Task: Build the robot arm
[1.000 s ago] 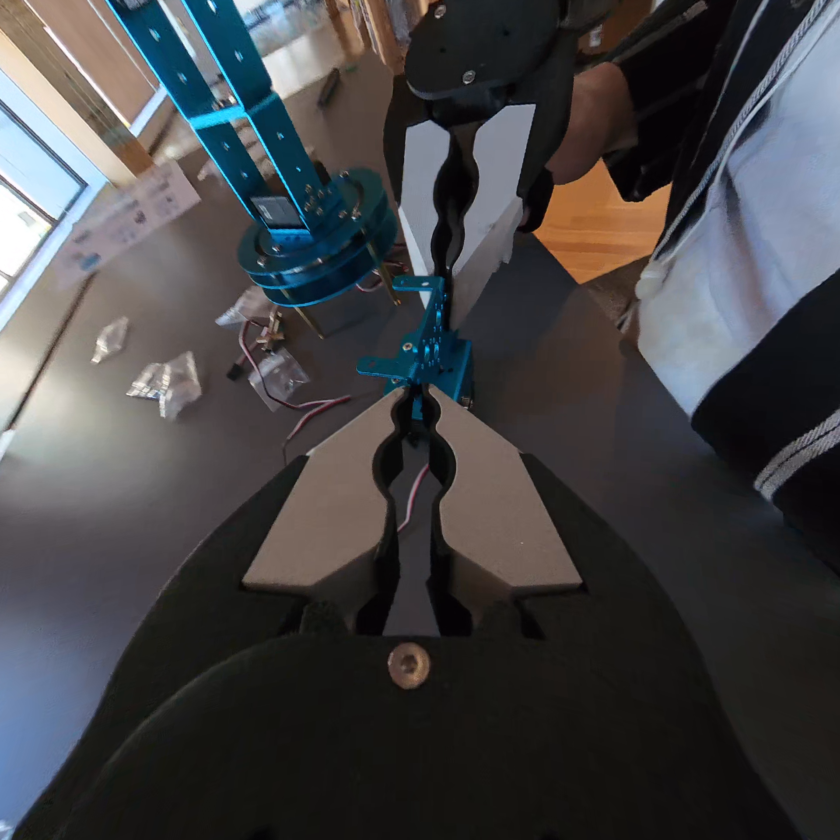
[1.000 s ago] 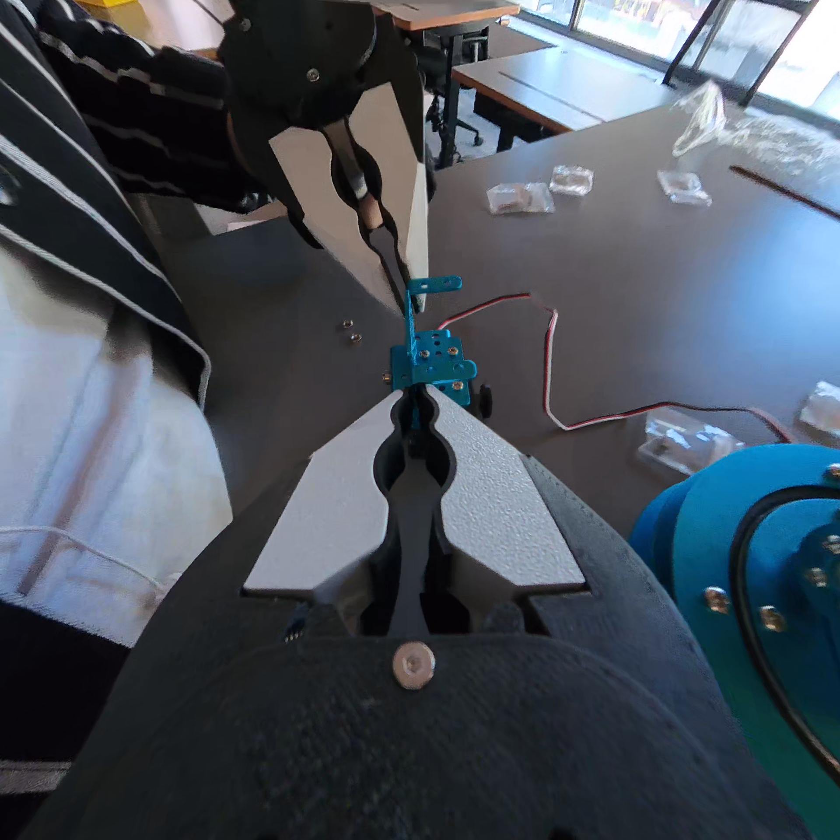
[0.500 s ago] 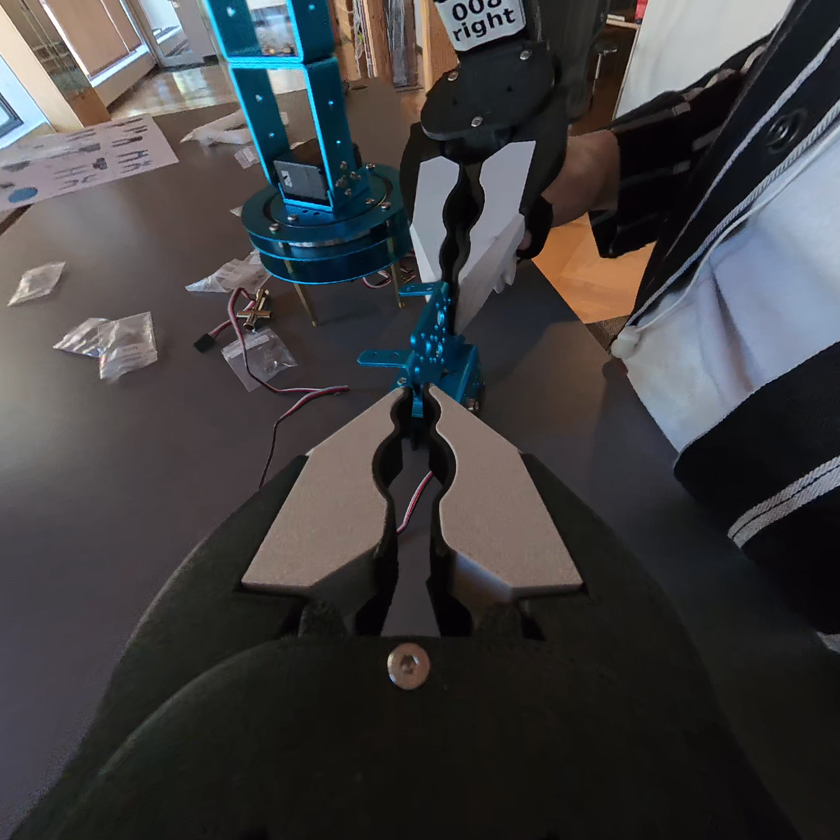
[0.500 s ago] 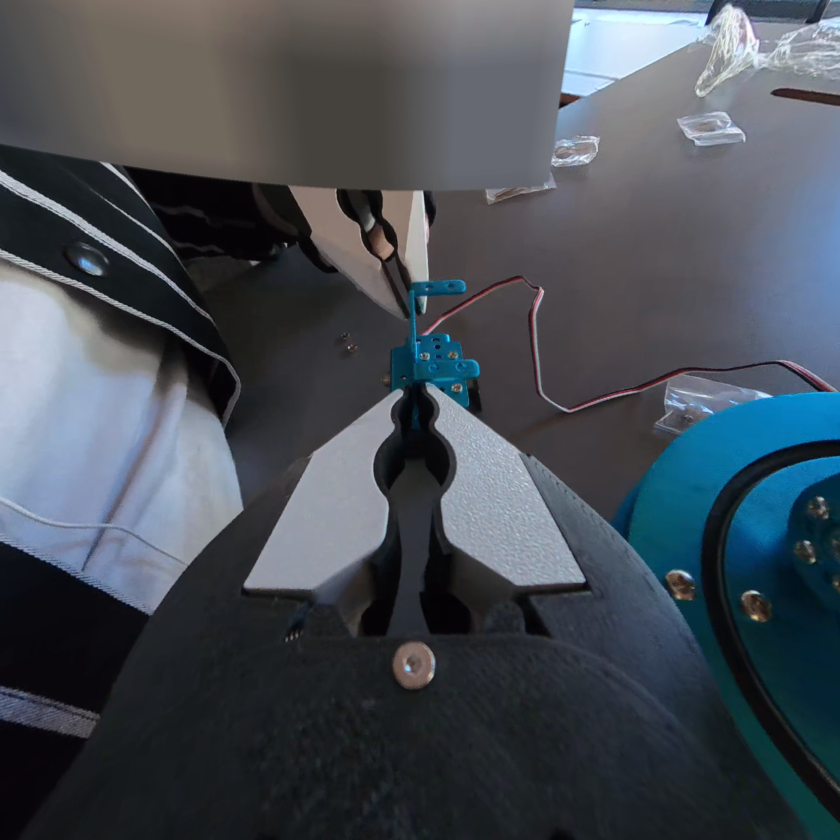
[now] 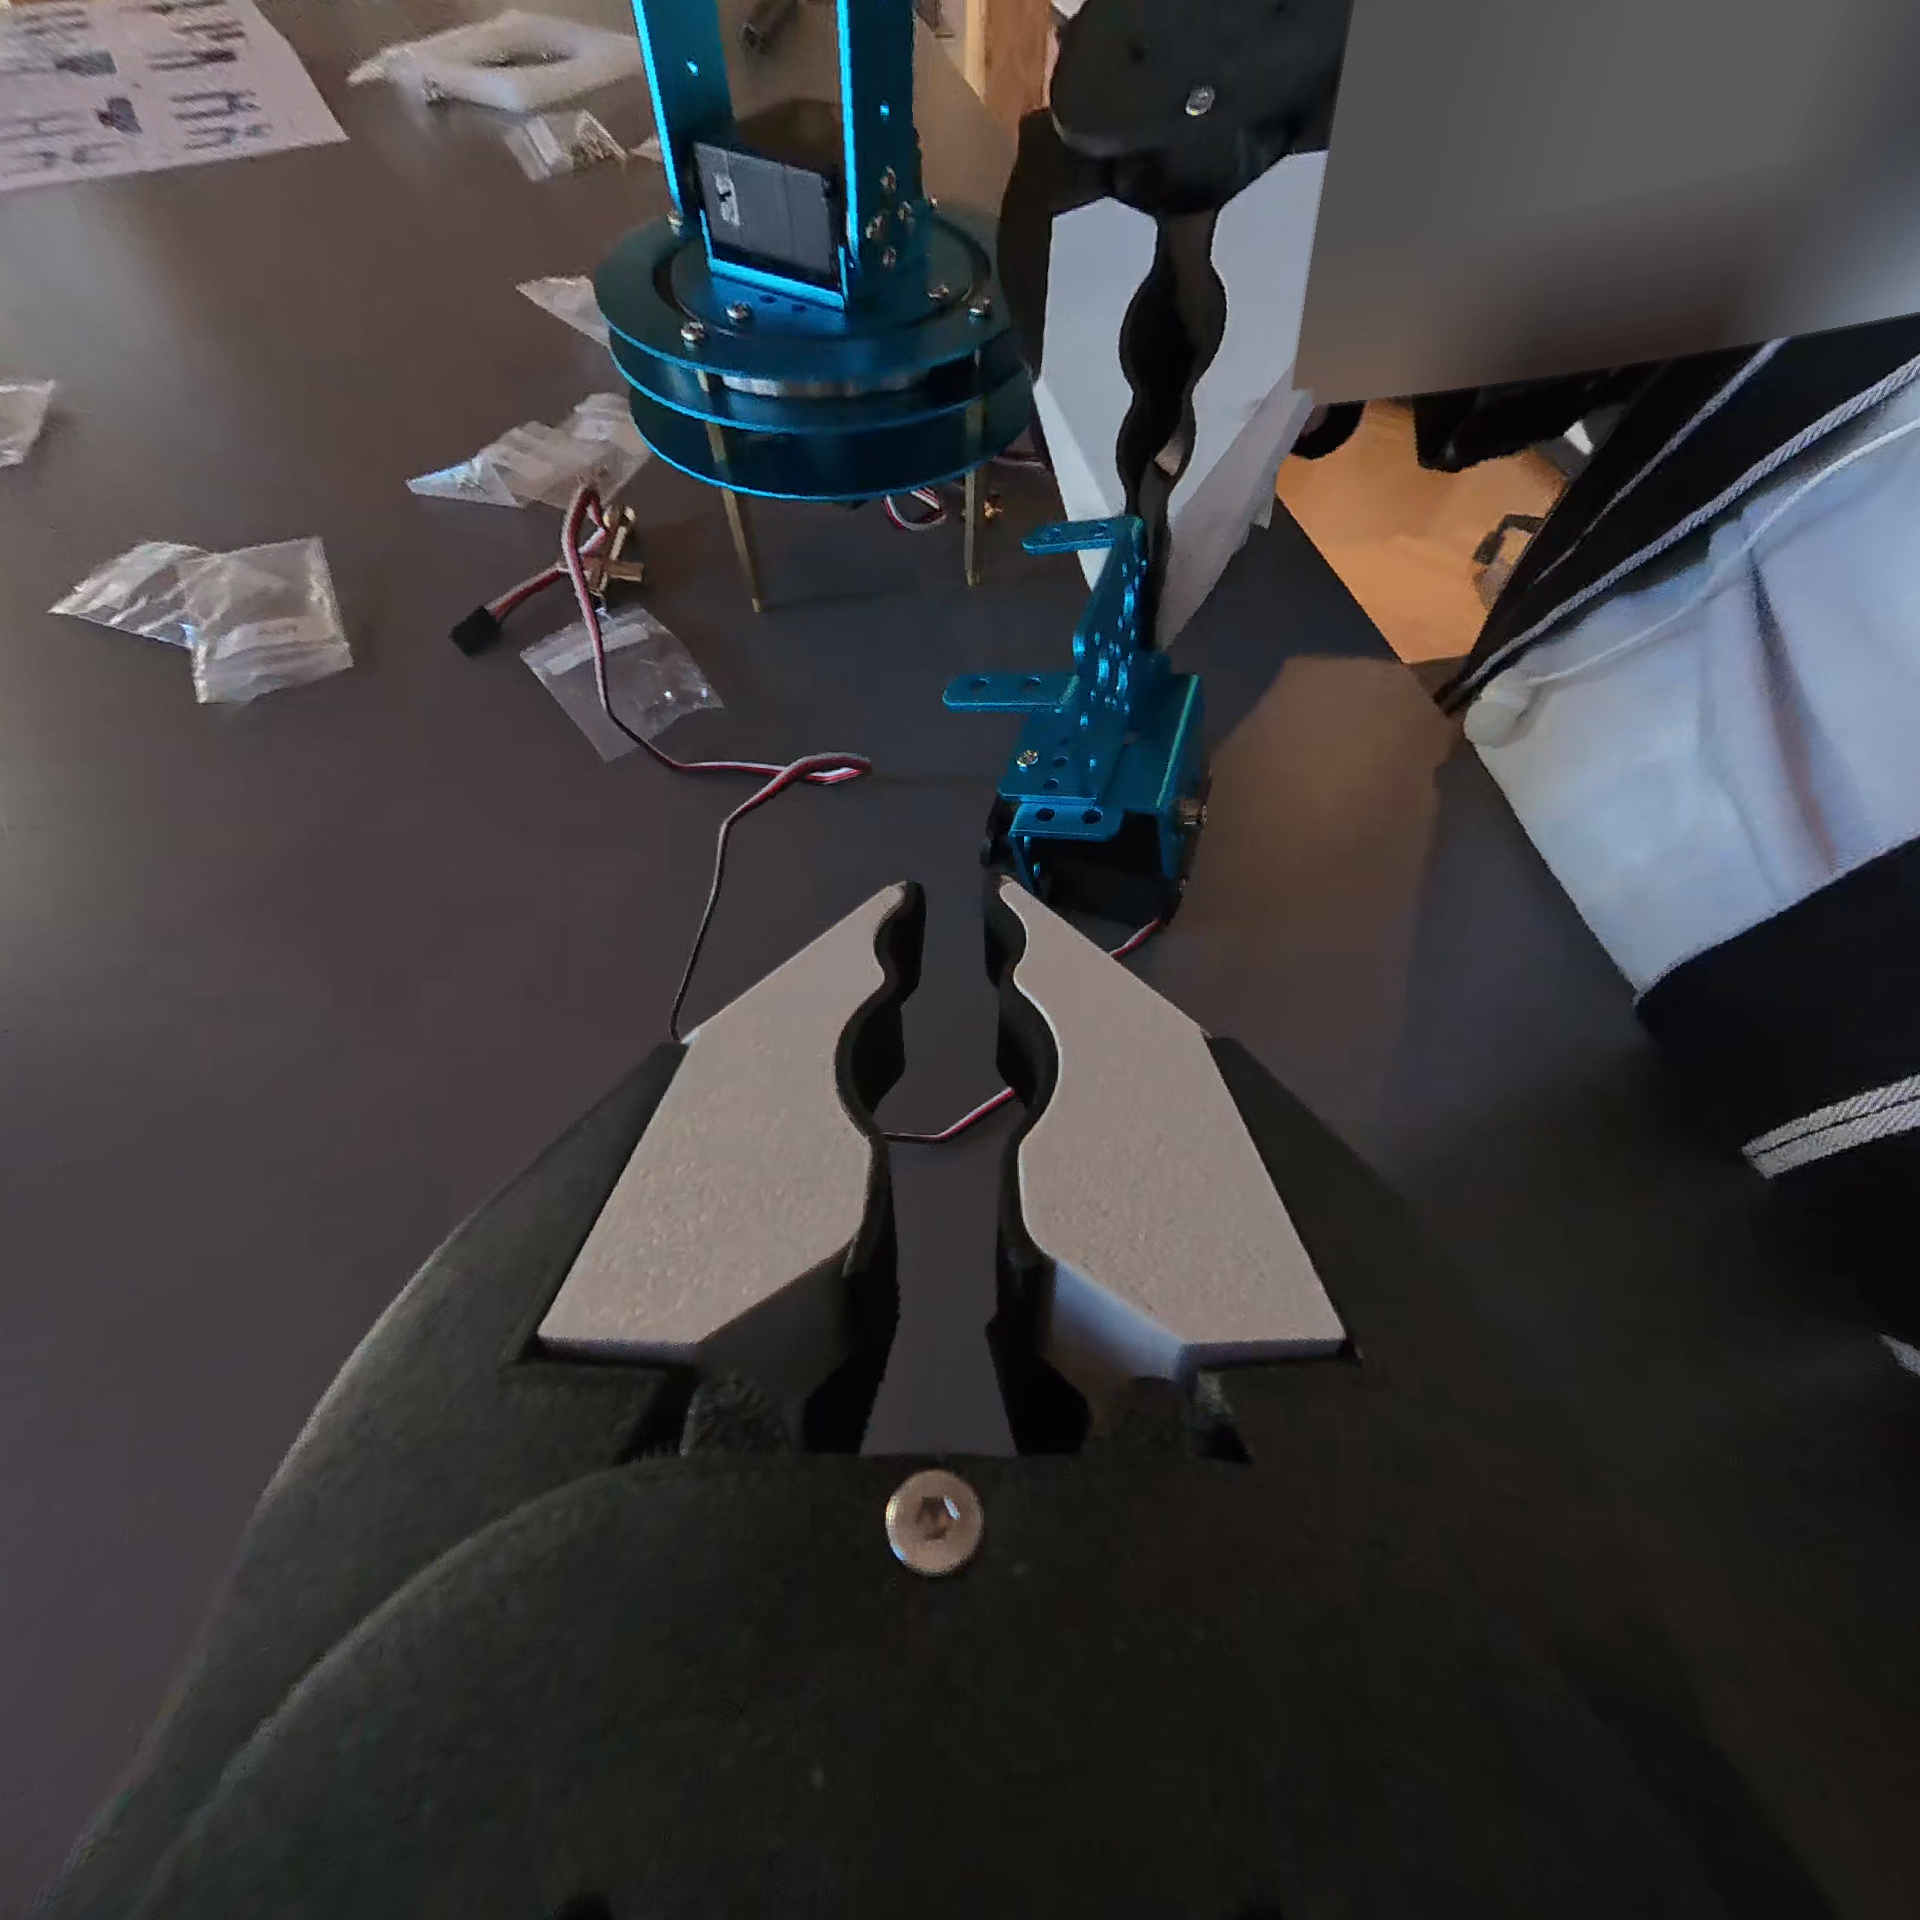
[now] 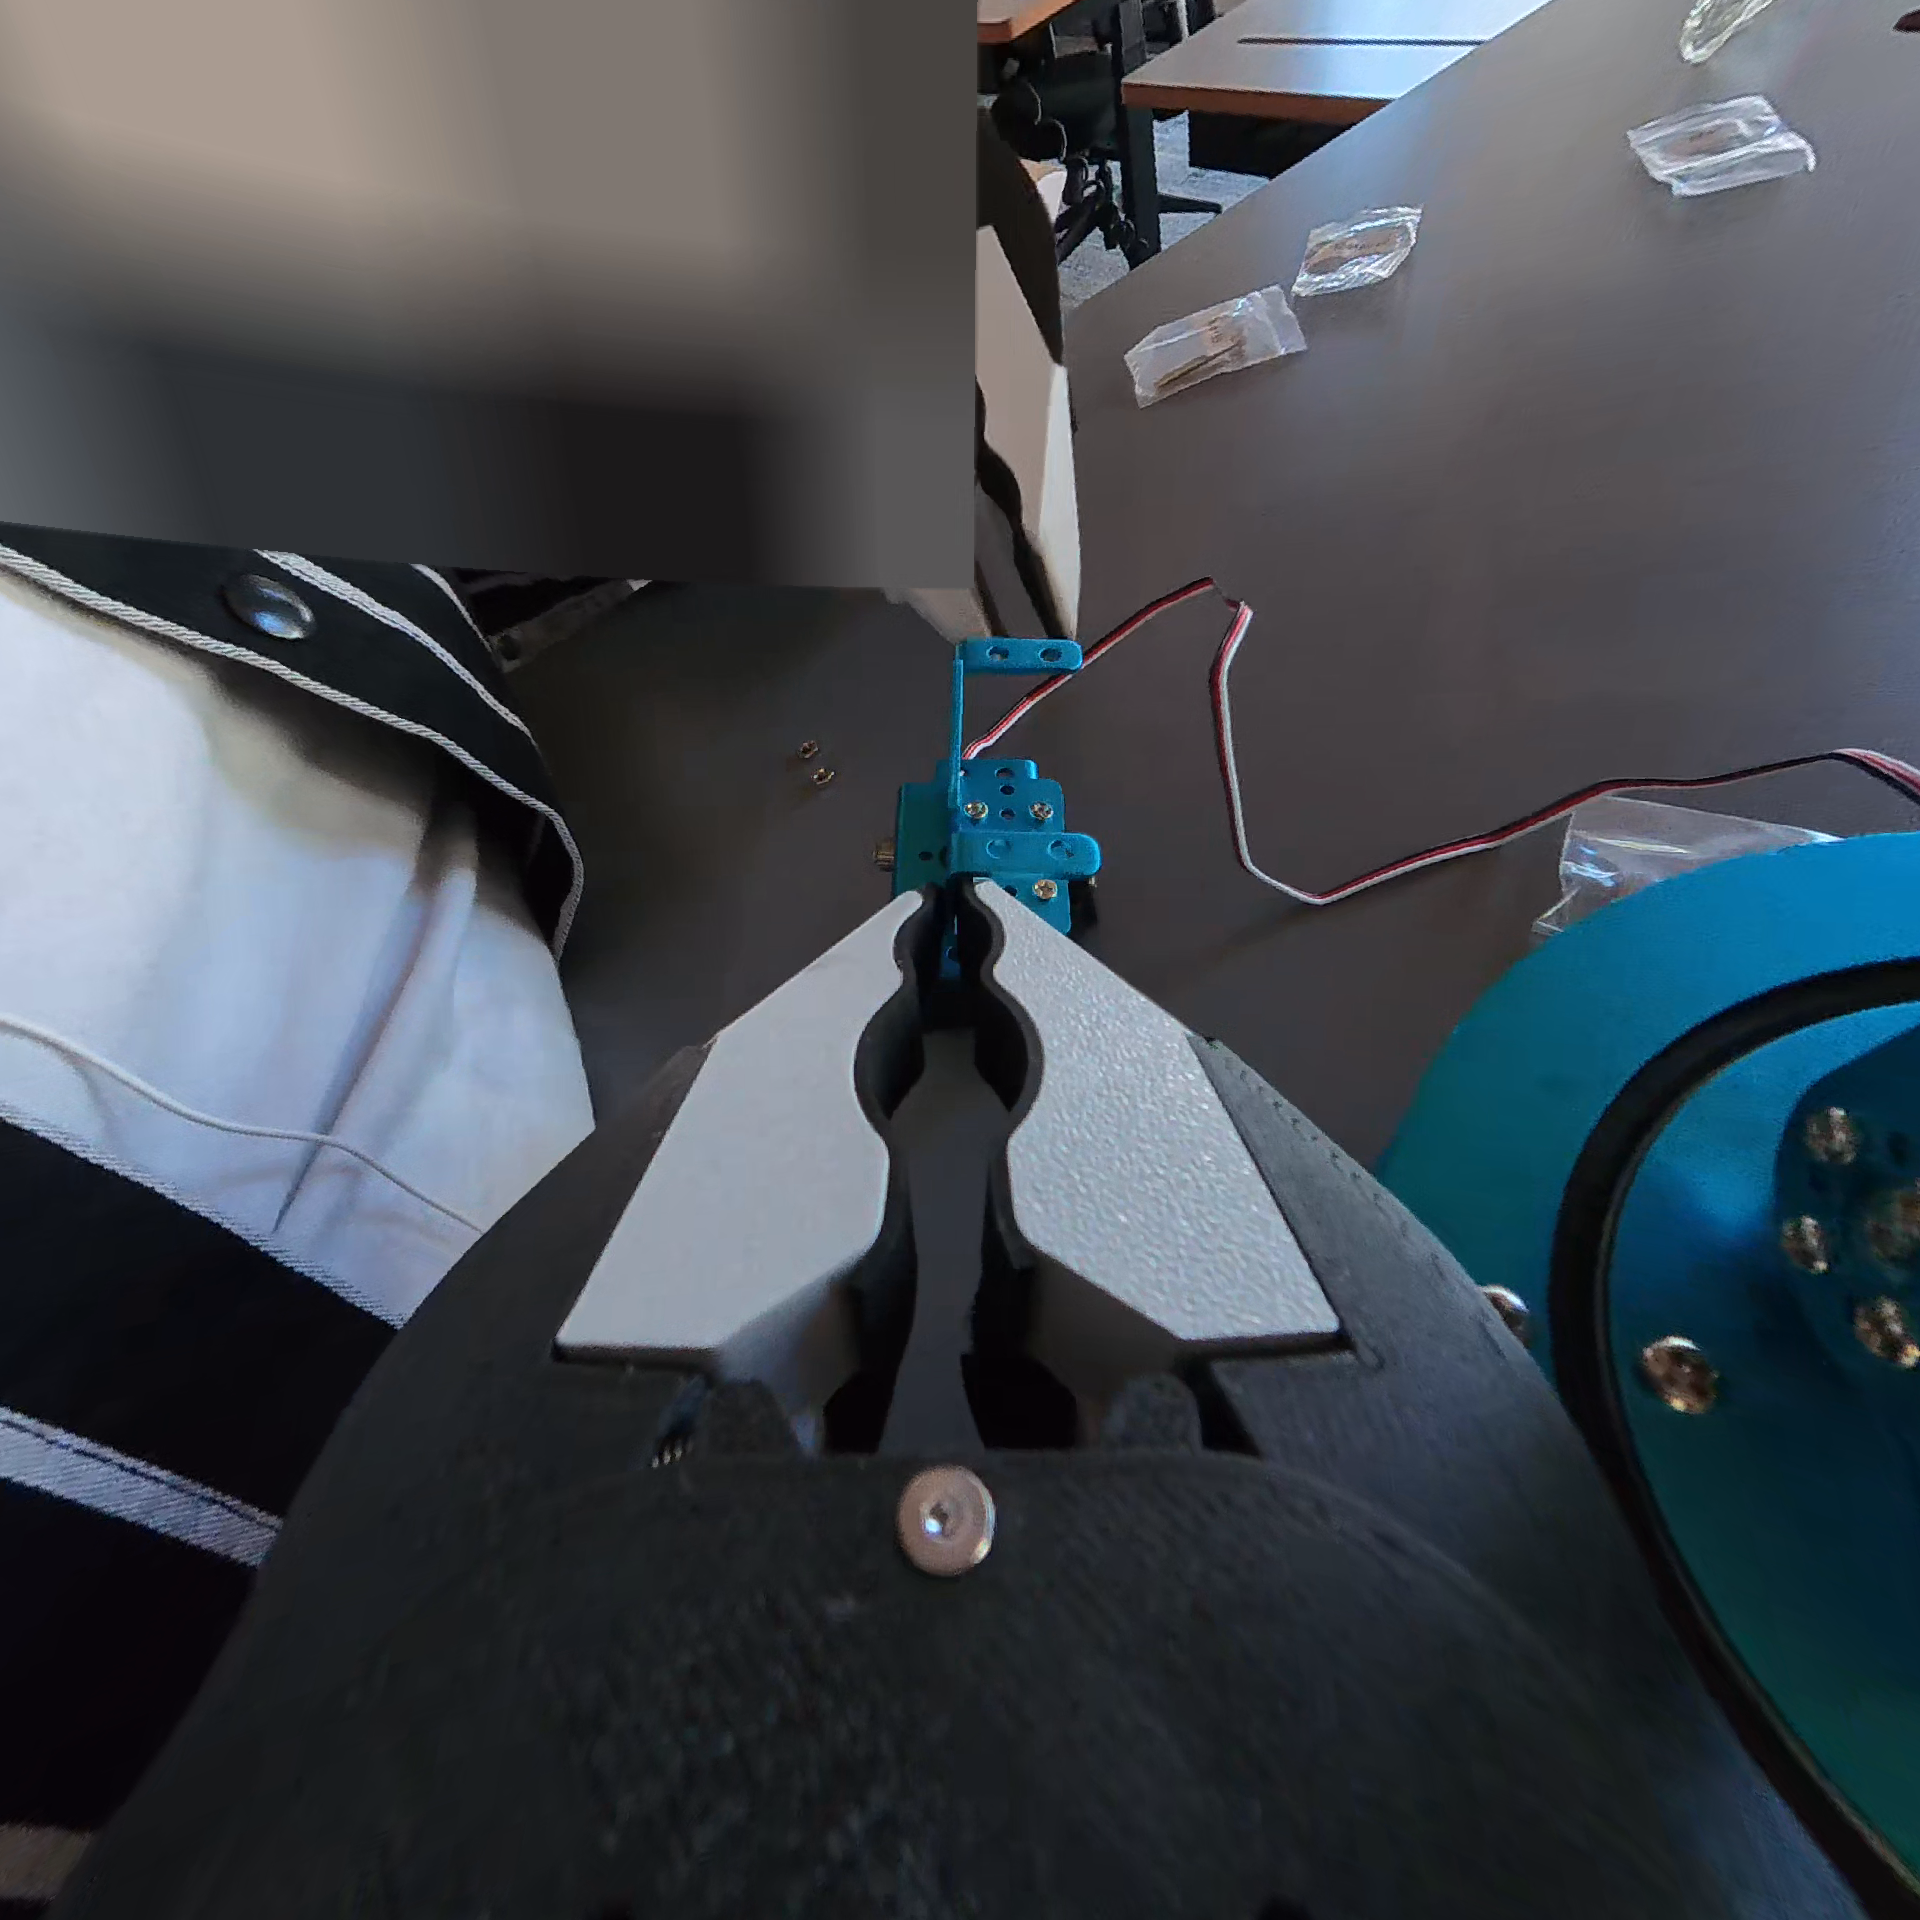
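Note:
A blue metal bracket (image 5: 1101, 717) bolted onto a black servo (image 5: 1091, 878) sits near the table's edge. It also shows in the right wrist view (image 6: 1003, 821). My right gripper (image 6: 951, 914) is shut on the bracket's upright plate; in the left wrist view the right gripper (image 5: 1153, 520) grips it from above. My left gripper (image 5: 956, 904) is open and empty, its tips just short of the servo. The servo's red, white and black wire (image 5: 727, 821) runs under the left jaws. In the right wrist view only one white finger (image 6: 1029, 488) of the left gripper shows, past a blurred patch.
A blue round base with upright beams (image 5: 810, 343) stands behind the bracket and fills the right side of the right wrist view (image 6: 1662, 1143). Several small plastic bags (image 5: 260, 623) (image 6: 1216, 343) lie on the dark table (image 5: 312, 987). Two small nuts (image 6: 814, 762) lie nearby. A person's striped jacket (image 5: 1714, 727) is close by. My hands' fingertips stand some 7 centimetres from each other.
My left gripper has let go of the bracket, opened and drawn back a little. My right gripper still holds the bracket, which has tipped slightly.

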